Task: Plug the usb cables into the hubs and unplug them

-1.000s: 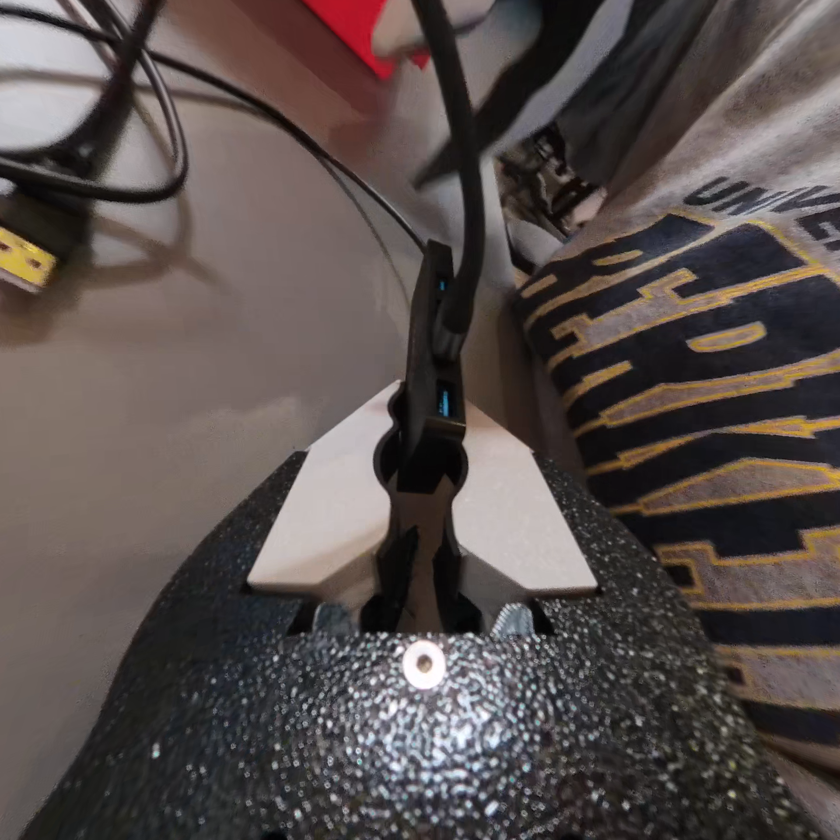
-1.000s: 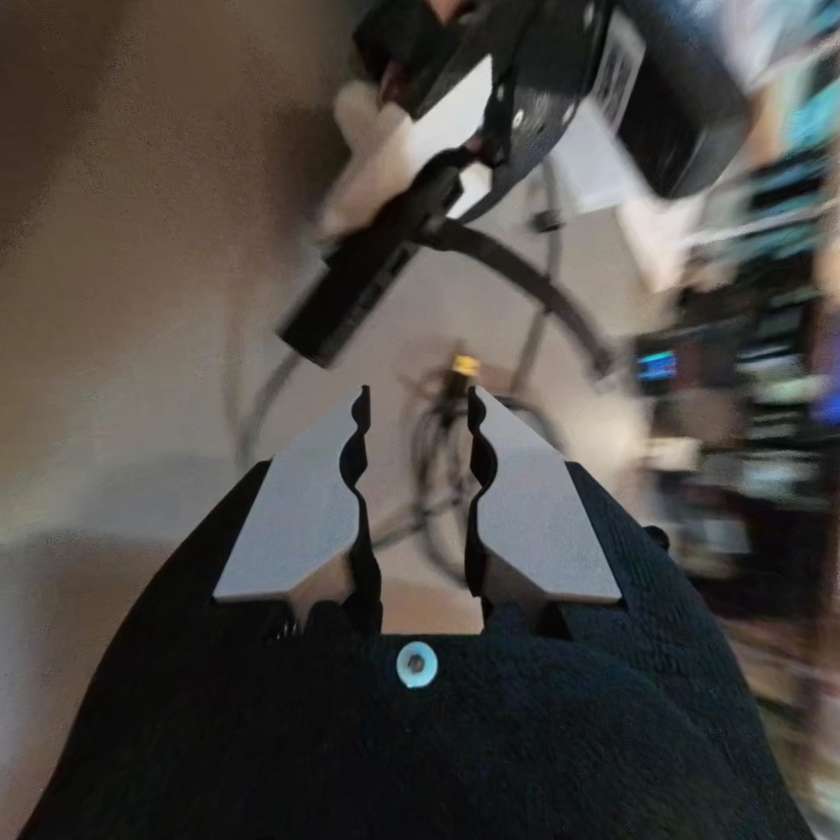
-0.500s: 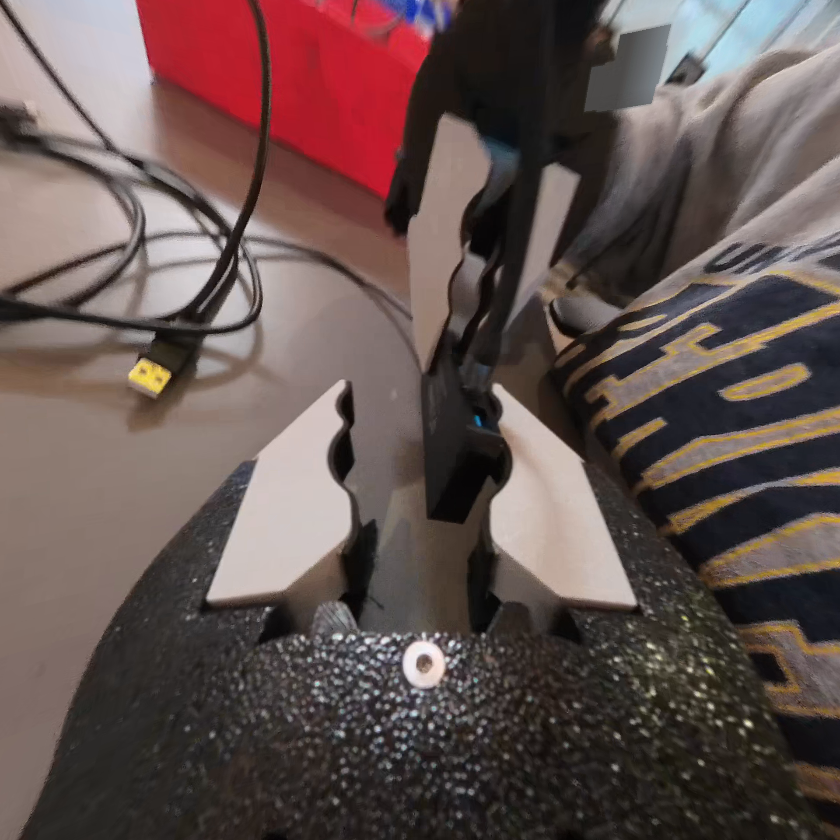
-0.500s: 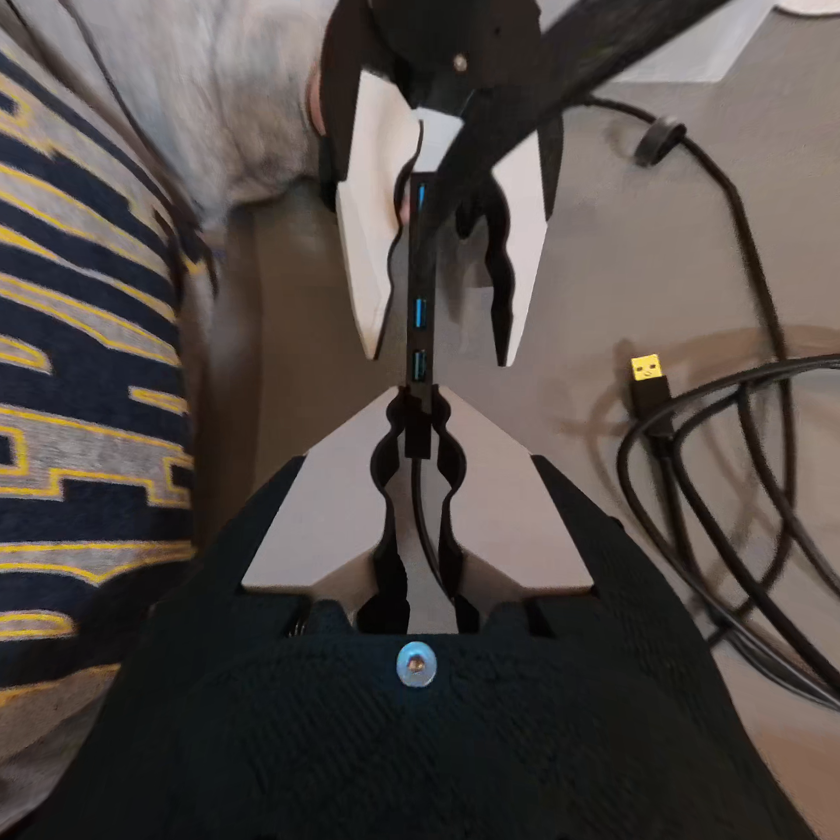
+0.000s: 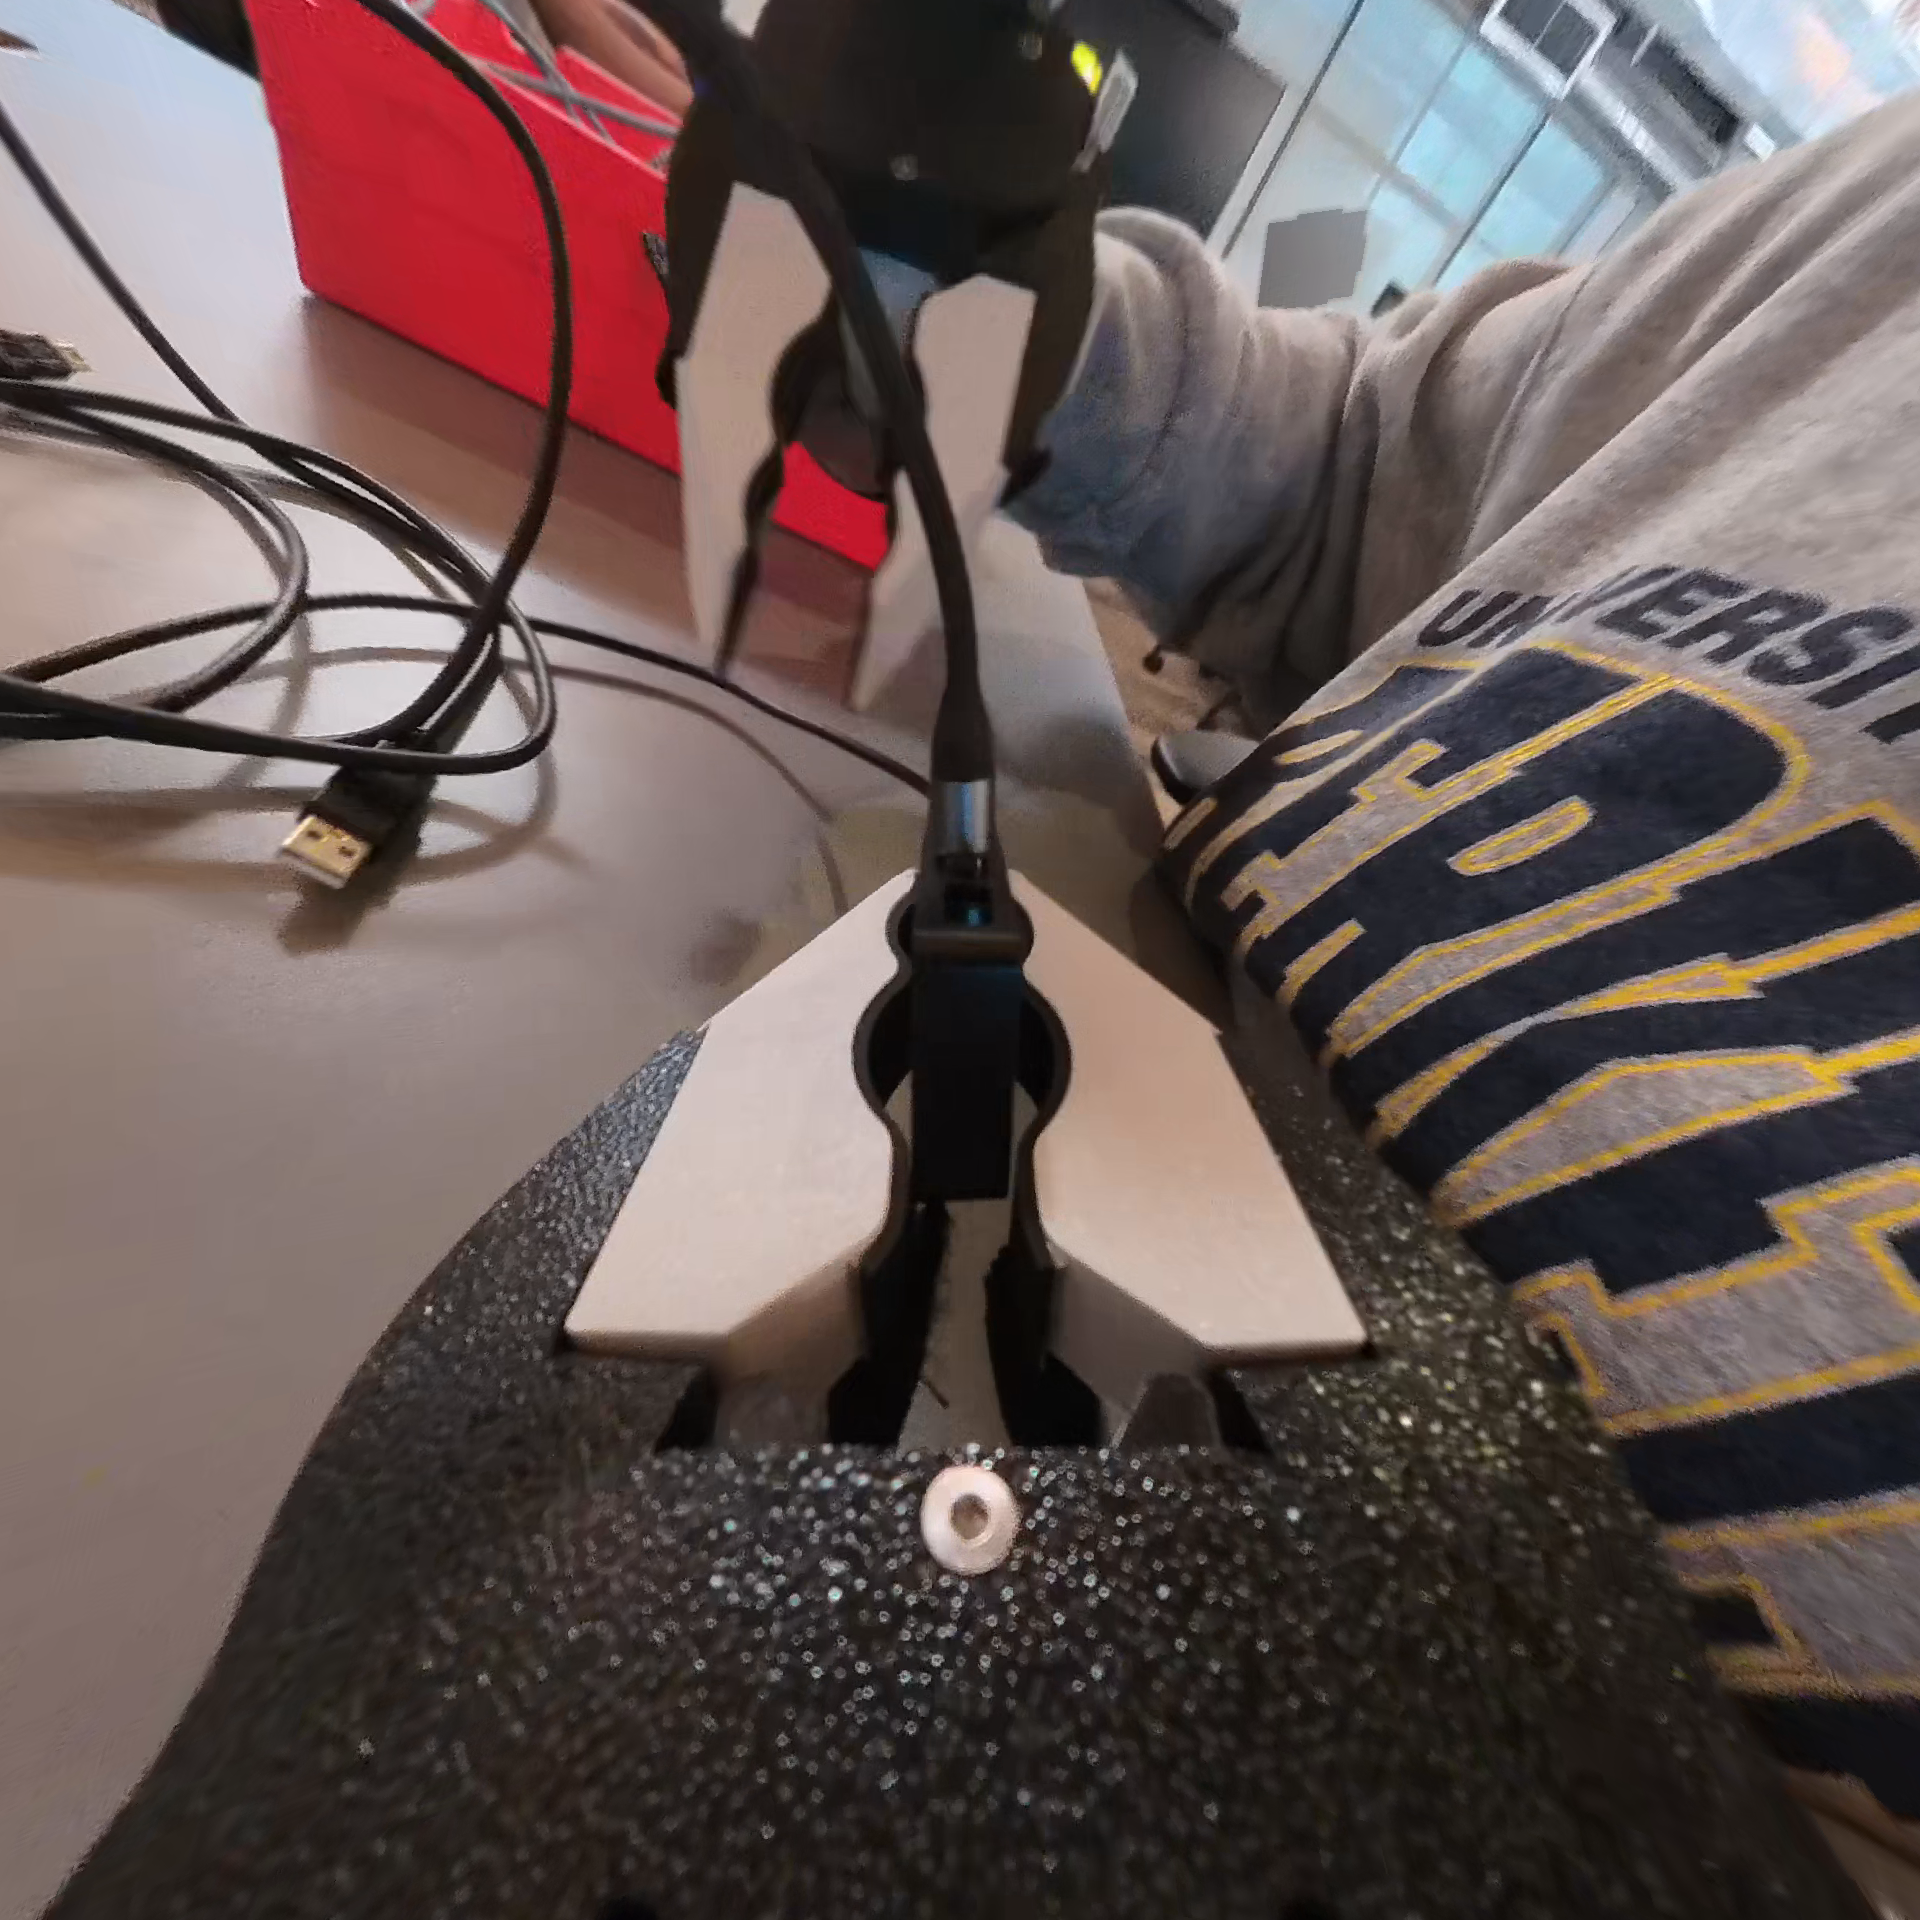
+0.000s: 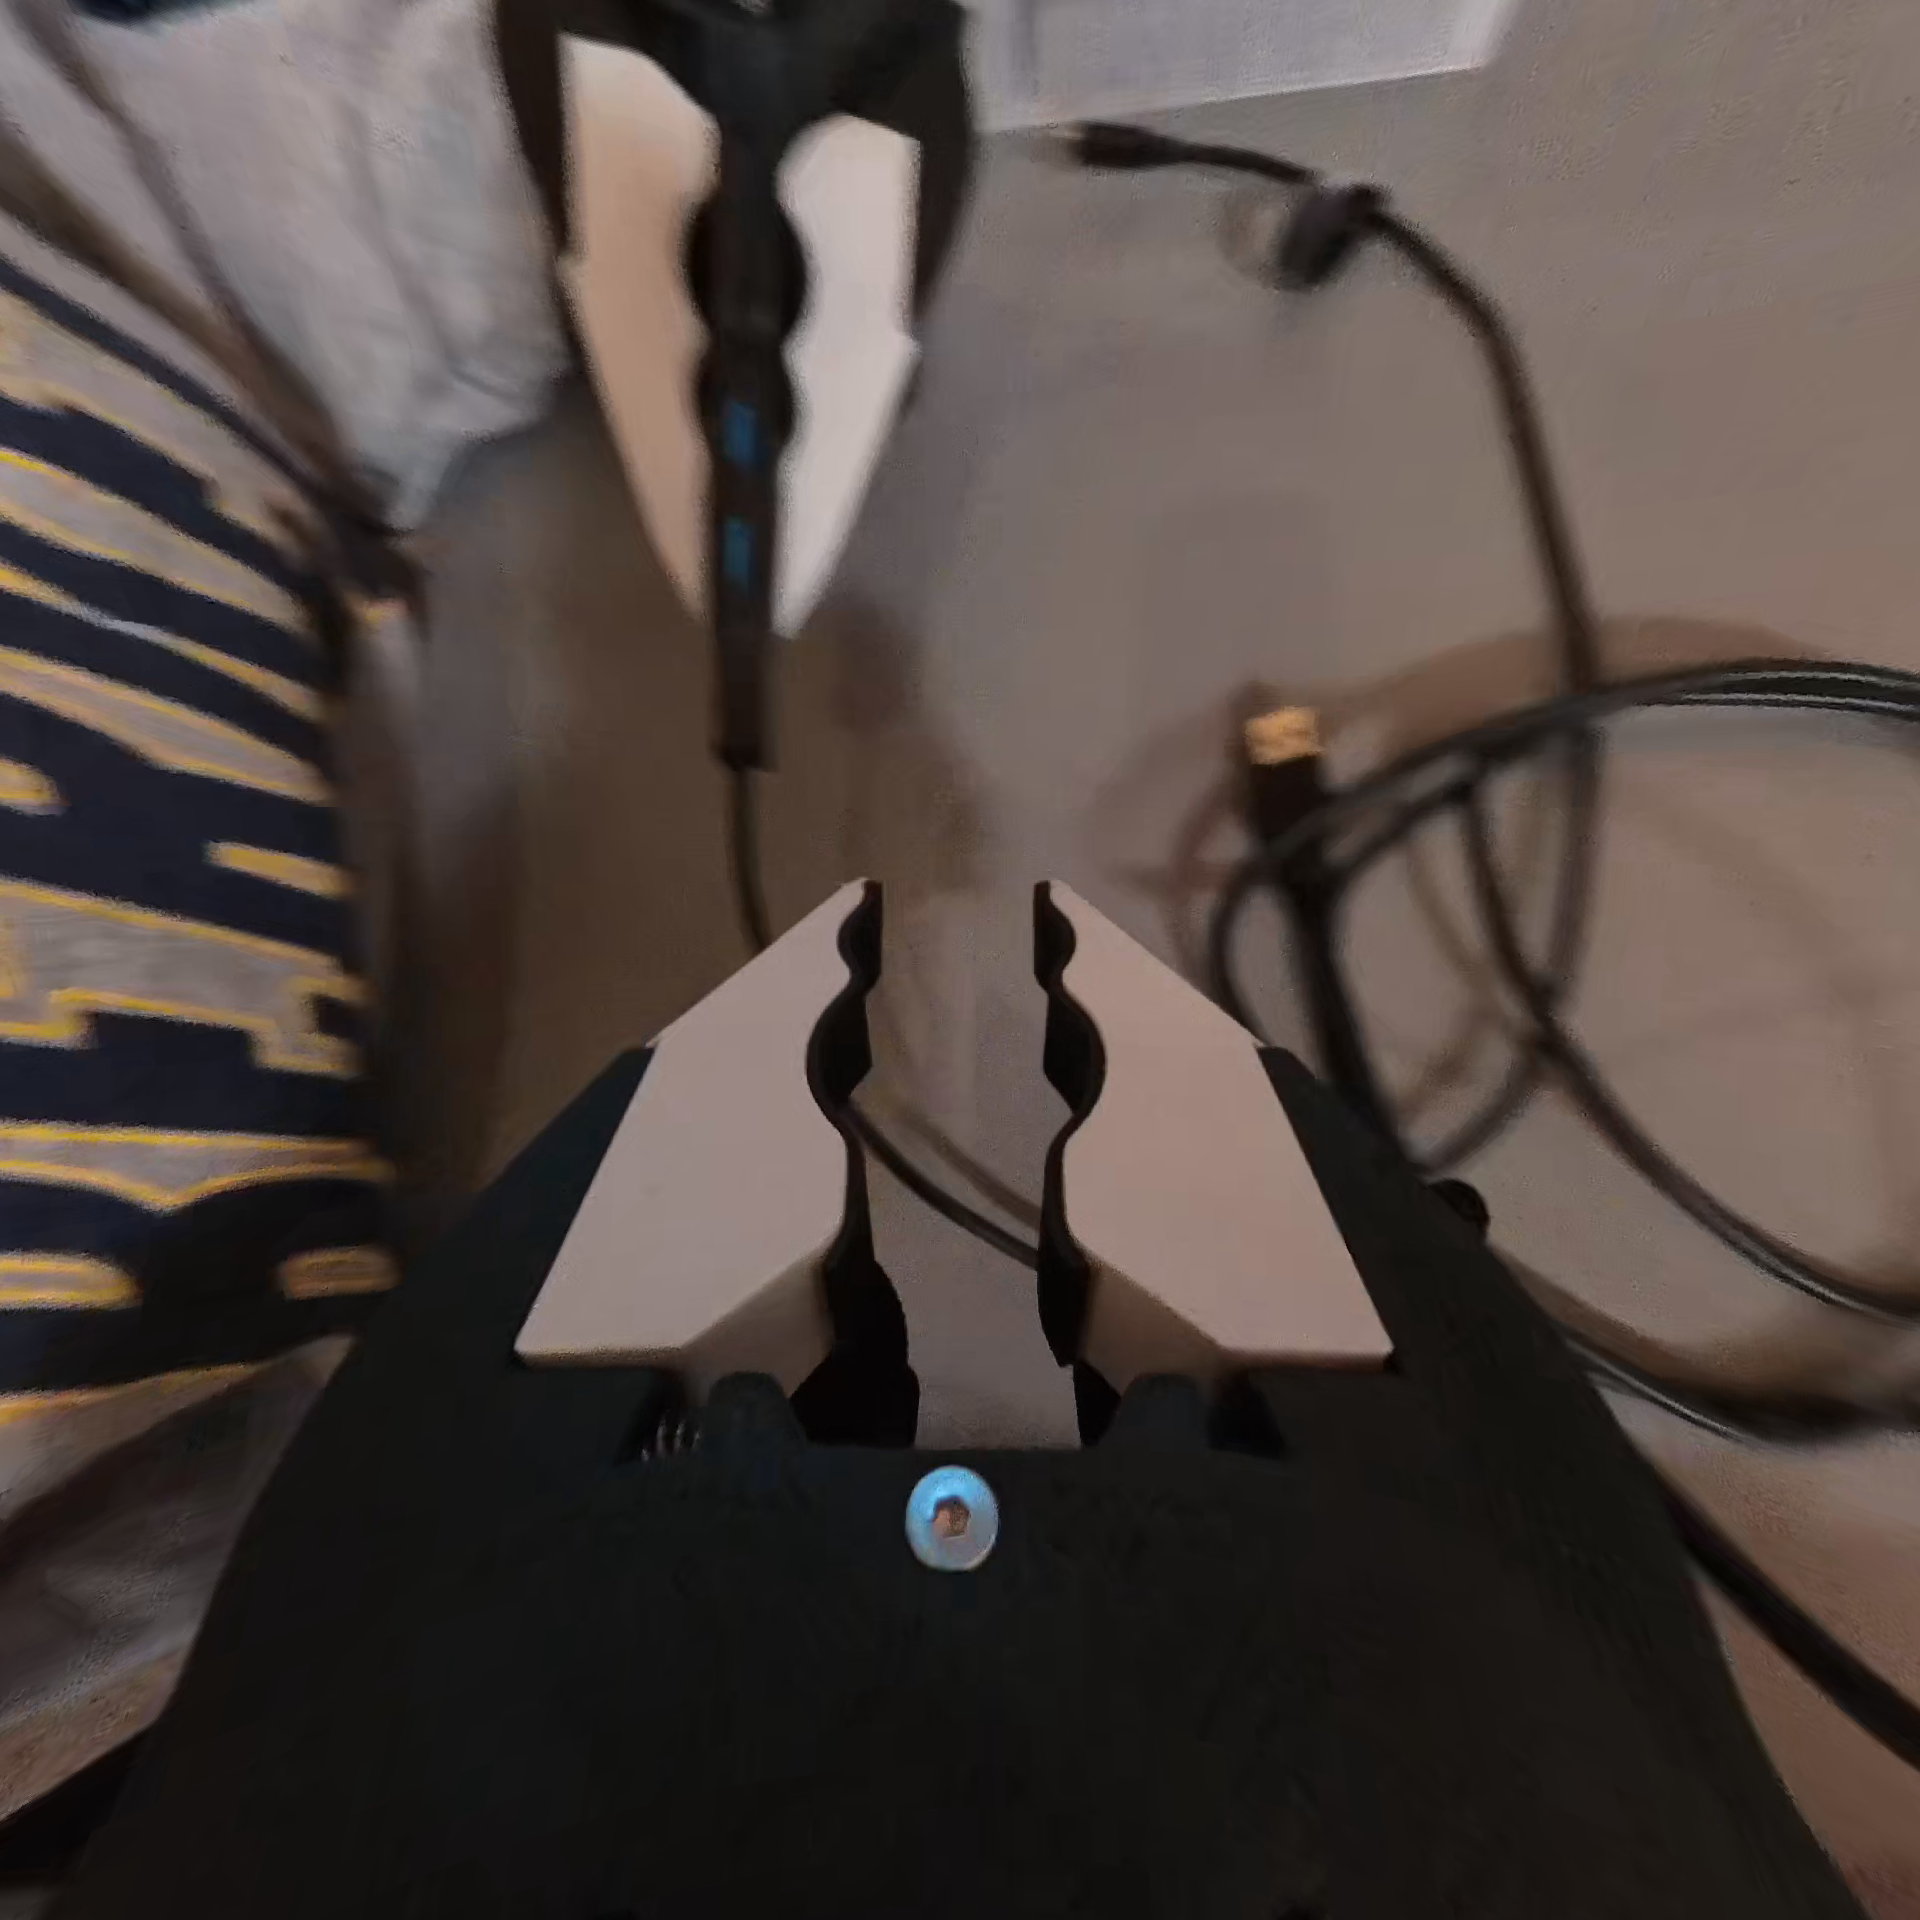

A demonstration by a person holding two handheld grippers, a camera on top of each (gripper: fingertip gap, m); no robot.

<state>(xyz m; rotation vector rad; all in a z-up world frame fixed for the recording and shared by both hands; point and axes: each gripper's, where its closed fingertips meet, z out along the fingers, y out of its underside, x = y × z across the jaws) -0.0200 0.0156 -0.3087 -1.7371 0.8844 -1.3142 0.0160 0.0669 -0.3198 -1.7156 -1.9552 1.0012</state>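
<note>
- Left wrist view: the left gripper [image 5: 961,914] has its jaws clamped on a black USB hub [image 5: 961,1070], which stands edge-on between the pale fingers [image 5: 769,1143] just above centre.
- A thick black cable [image 5: 940,582] with a metal collar is plugged into the hub's far end and arcs up toward 12 o'clock.
- Beyond it, at 12 o'clock, the right gripper [image 5: 795,665] hangs with its jaws apart, holding nothing.
- At 9 o'clock a loose USB plug [image 5: 332,847] lies on the brown table [image 5: 208,1143] among coiled black cables [image 5: 343,623]; a red box [image 5: 457,229] sits at 11 o'clock, a grey printed sweatshirt [image 5: 1610,935] at 3 o'clock.
- Right wrist view, blurred: the right gripper [image 6: 956,894] is spread, with only table between its fingers.
- At 12 o'clock the left gripper [image 6: 743,613] grips the hub [image 6: 740,499], blue ports showing; the loose plug [image 6: 1283,748] lies at 2 o'clock.
</note>
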